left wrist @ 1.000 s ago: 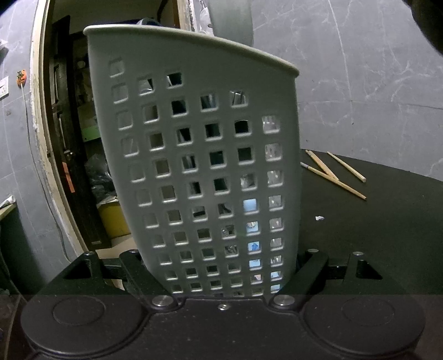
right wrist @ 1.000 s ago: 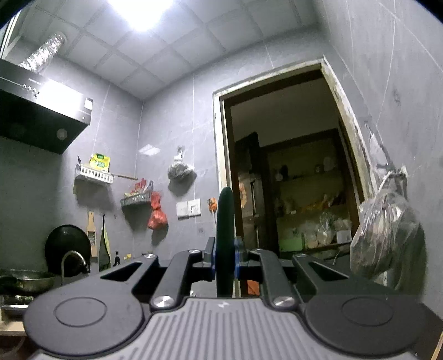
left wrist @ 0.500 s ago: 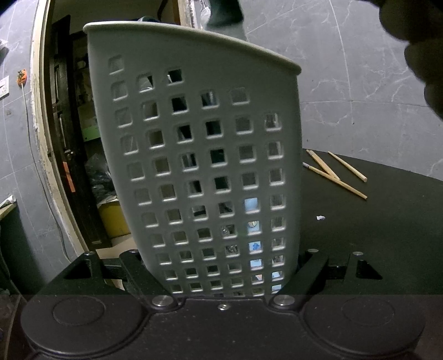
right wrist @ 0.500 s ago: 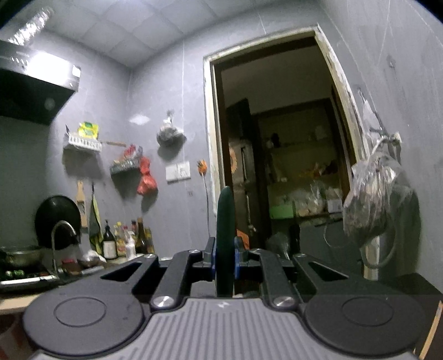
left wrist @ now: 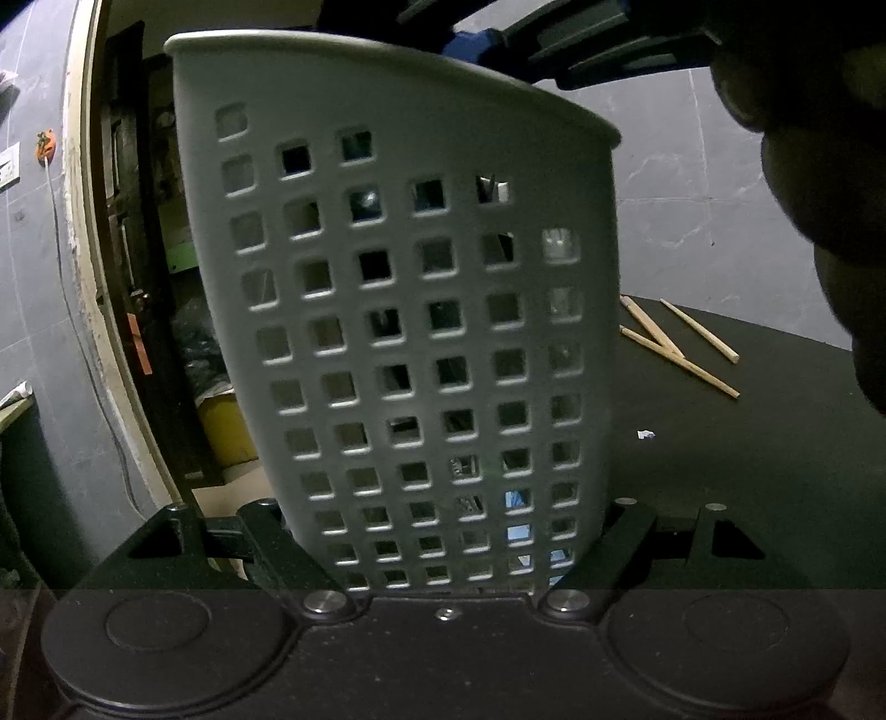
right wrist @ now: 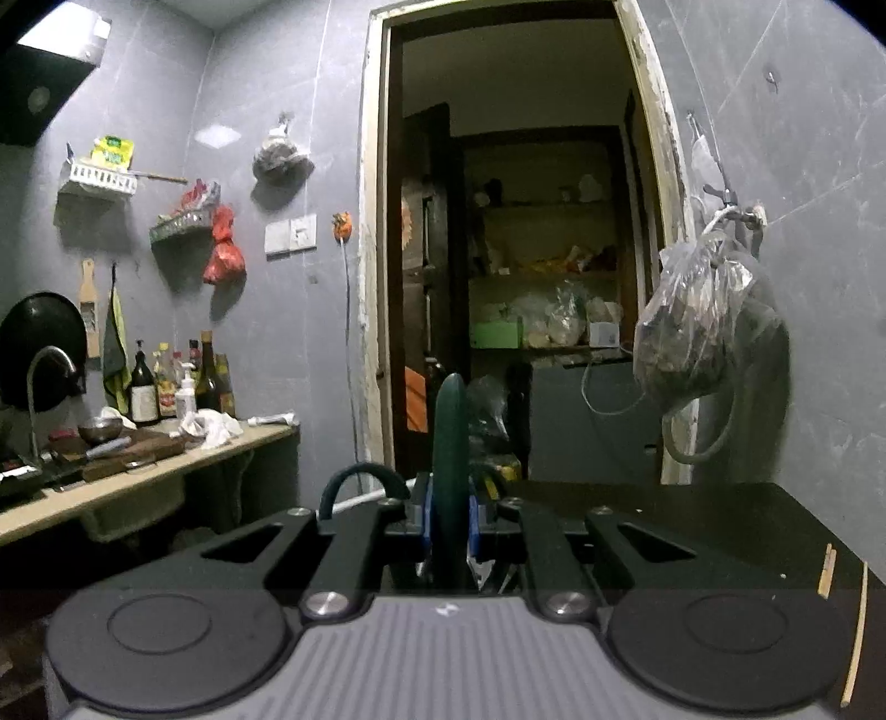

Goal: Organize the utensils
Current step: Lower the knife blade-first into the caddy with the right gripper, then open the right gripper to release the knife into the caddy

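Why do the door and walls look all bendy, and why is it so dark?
Left wrist view: the fisheye lens bows the doorframe; the grey holder is slightly soft; a dark hand is only a silhouette. Right wrist view: dim, with brightness only at the top left corner; the doorframe leans and curves.

Dim in both views, with a cool grey-blue cast. In the right wrist view we see one bright patch of a ceiling light (right wrist: 61,33) at top left; a soft glare spot (right wrist: 217,134) sits on the wall tiles below it. Hanging bags (right wrist: 706,327) throw soft shadows onto the wall. The room behind the doorway (right wrist: 531,277) is dark and grainy. In the left wrist view the perforated holder (left wrist: 410,310) looks slightly soft, and the hand (left wrist: 819,166) at upper right is a dark, unfocused mass. The worktop (left wrist: 747,471) reads near black. Fisheye bends the door frame, and corners vignette to black.
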Tool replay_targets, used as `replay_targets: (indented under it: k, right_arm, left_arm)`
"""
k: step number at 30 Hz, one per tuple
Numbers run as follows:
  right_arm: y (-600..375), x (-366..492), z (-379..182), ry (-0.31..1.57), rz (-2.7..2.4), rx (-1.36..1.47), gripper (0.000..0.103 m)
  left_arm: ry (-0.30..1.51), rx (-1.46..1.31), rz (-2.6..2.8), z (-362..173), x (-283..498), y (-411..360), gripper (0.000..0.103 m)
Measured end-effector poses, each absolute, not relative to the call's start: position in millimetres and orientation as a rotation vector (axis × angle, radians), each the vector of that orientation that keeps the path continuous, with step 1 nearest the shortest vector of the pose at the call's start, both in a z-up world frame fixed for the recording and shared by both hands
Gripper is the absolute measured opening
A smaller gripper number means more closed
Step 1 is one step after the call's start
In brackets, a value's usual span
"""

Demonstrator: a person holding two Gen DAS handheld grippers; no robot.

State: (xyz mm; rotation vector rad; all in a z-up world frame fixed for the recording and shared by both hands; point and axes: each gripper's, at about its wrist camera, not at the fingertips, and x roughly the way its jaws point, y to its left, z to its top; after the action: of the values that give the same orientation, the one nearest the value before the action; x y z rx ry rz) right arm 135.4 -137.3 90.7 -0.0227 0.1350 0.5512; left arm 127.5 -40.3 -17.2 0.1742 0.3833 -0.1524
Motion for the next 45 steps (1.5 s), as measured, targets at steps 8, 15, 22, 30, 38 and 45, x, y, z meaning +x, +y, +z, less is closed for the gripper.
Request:
replay_targets:
  k: [8,15,22,30,38,45]
  right_arm:
    - [-122,126,87,0.121,0.503,-0.098,0.014]
    - [-118,121,84,0.115,0.491,-0.128,0.015]
    - [-117,118,83,0.109,0.487,-0.14,0.015]
    - [-120,118,84,0.11,0.478,-0.131,0.024]
    - [-133,116,84,0.098,0.431,-0.111,0.062]
    - [-141,116,85,0.084,0.42,-0.12,0.088]
  left_arm:
    - [0.385,0.174,-0.147,-17,127,-40,0.082]
    - [0.386,0.174,-0.146,-16,127,-41,0.083]
    - [0.386,0.175,-0.146,-16,127,-41,0.082]
    - [0.388,0.175,-0.143,-16,127,-41,0.083]
    - [0.388,0.186,-0.133,-18,127,-45,0.083]
    - [0.39,0.194,-0.125,-19,128,-49,0.084]
